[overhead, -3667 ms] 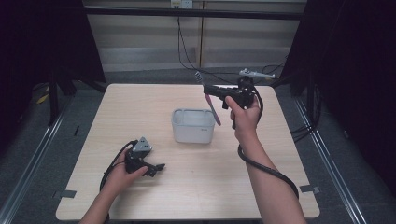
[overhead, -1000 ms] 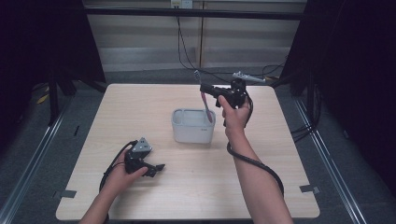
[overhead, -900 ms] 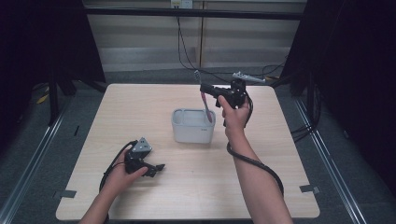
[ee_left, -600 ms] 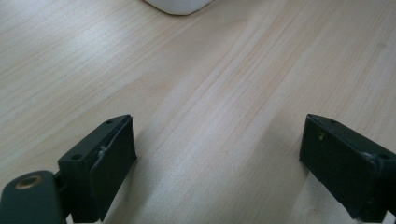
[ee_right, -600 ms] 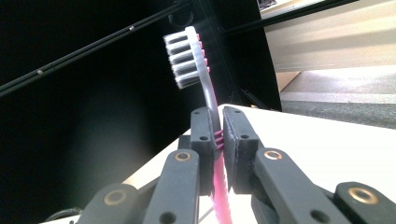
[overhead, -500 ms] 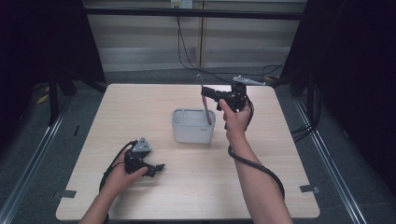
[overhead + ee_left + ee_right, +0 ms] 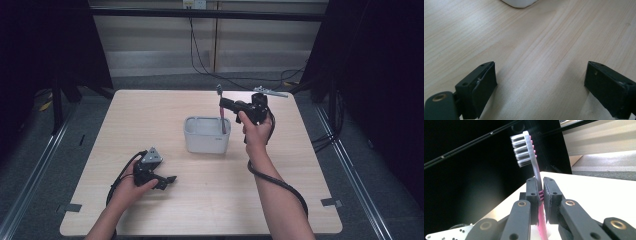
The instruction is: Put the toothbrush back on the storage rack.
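A pink-handled toothbrush (image 7: 534, 165) with grey bristles is clamped between the jaws of my right gripper (image 7: 541, 192), brush head up. In the high view the right gripper (image 7: 226, 105) is held above the right rim of a white rectangular bin (image 7: 206, 135) at the table's middle, and the toothbrush (image 7: 222, 120) hangs with its lower end inside the bin. My left gripper (image 7: 167, 181) rests on the table near the front left, held by a hand. Its jaws stand wide apart in the left gripper view (image 7: 539, 87), with bare wood between them.
The light wooden table (image 7: 150, 120) has dark floor and metal rails on both sides. Cables trail from both grippers. A corner of the white bin (image 7: 520, 2) shows at the top of the left gripper view.
The right gripper has moved left and lowered toward the bin, bringing the toothbrush from a slant to nearly upright with its lower end in the bin. The left gripper has stayed put.
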`<state>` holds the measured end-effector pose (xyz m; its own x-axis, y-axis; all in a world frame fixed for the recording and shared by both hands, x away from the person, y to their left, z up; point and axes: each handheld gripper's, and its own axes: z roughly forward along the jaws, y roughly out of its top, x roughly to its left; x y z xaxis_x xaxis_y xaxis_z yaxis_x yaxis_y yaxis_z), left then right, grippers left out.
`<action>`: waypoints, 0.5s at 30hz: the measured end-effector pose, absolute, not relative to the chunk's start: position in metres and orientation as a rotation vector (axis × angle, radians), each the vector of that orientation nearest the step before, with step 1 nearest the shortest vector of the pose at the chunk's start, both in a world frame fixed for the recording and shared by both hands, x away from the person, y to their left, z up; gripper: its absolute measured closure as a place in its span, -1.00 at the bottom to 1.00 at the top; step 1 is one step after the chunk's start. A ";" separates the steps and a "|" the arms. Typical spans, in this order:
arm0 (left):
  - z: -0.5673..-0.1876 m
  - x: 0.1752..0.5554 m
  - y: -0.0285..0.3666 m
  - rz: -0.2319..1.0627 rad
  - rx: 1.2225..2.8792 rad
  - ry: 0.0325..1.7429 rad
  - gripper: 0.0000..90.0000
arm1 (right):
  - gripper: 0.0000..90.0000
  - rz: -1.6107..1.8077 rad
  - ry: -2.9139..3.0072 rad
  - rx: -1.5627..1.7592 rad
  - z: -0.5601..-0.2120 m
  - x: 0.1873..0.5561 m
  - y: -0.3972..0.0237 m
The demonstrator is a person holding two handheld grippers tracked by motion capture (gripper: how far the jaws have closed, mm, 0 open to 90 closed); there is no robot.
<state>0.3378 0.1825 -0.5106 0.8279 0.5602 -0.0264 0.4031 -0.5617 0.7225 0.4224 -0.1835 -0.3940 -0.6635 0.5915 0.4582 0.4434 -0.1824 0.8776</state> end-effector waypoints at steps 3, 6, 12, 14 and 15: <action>-0.510 0.338 0.183 0.266 2.252 0.693 -0.78 | 0.85 1.982 1.931 1.230 -0.395 0.421 -0.184; -0.510 0.338 0.183 0.266 2.253 0.692 -0.78 | 0.85 1.979 1.936 1.233 -0.395 0.420 -0.185; -0.510 0.338 0.183 0.265 2.252 0.693 -0.78 | 0.85 1.986 1.933 1.237 -0.399 0.418 -0.186; -0.510 0.338 0.183 0.266 2.252 0.692 -0.78 | 0.85 1.991 1.932 1.243 -0.400 0.416 -0.187; -0.510 0.338 0.183 0.265 2.251 0.692 -0.78 | 0.85 1.994 1.929 1.238 -0.400 0.416 -0.187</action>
<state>0.3382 0.1830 -0.5103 0.8321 0.5543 -0.0211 0.3983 -0.5705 0.7182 0.4158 -0.1872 -0.4000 -0.6633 0.5839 0.4682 0.4487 -0.1904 0.8732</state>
